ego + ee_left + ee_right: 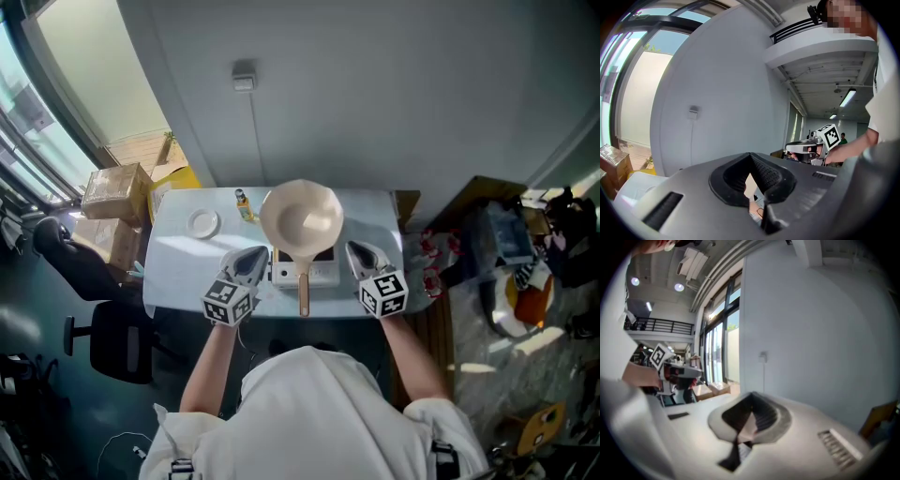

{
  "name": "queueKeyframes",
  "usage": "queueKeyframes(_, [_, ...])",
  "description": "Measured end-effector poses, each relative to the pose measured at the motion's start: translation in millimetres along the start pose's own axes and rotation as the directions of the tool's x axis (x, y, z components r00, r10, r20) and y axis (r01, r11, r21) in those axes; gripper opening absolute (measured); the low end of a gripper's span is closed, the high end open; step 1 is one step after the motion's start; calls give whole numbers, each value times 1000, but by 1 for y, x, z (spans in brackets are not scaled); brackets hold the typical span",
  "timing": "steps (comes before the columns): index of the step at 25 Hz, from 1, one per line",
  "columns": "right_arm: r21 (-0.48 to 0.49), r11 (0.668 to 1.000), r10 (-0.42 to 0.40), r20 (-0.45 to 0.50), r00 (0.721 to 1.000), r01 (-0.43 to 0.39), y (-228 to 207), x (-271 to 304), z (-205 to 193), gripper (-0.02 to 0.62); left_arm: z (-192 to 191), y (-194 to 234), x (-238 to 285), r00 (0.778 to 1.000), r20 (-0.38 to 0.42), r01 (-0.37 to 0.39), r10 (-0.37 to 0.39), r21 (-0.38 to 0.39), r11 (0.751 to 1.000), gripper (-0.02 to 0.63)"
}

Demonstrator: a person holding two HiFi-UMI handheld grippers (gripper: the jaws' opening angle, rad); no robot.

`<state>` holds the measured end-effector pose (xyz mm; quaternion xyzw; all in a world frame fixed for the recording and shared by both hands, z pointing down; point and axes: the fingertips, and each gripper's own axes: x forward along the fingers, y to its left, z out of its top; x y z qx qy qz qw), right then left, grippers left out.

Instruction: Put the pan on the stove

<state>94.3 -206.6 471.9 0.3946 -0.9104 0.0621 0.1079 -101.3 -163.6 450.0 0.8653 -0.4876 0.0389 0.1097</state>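
Note:
A cream pan (301,219) with a wooden handle (304,291) sits on the small white stove (323,274) at the middle of the table; the handle points toward me. My left gripper (251,257) hovers just left of the handle, shut and holding nothing. To the right of the stove my right gripper (360,252) is also shut and holds nothing. Both are raised and aimed at the wall. The left gripper view shows the closed jaws of the left gripper (751,160) and the right gripper's marker cube (830,135) beyond. The right gripper (751,404) shows the same in its own view.
A small white dish (202,223) and a little yellow bottle (244,204) stand at the back left of the pale table (178,272). Cardboard boxes (116,192) and an office chair (94,309) are on the left. Bags and clutter (506,253) lie on the right.

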Motion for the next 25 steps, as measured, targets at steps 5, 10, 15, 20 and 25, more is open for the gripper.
queueKeyframes(5, [6, 1000, -2, 11, 1000, 2, 2, 4, 2, 31, -5, 2, 3, 1000, -9, 5, -5, -6, 1000, 20])
queueKeyframes(10, [22, 1000, -13, 8, 1000, 13, 1, 8, 1, 31, -6, 3, 6, 1000, -14, 13, -13, 3, 1000, 20])
queueKeyframes(15, [19, 1000, -12, 8, 1000, 12, 2, 11, 3, 31, -5, 6, 8, 1000, -15, 13, -13, -2, 1000, 20])
queueKeyframes(20, [14, 1000, -11, 6, 1000, 11, 2, 14, 4, 31, -4, 9, 11, 1000, -13, 15, -15, 2, 1000, 20])
queueKeyframes(25, [14, 1000, -12, 8, 1000, 12, 0, 18, 6, 31, -2, 12, 14, 1000, -12, 16, -16, 1, 1000, 20])
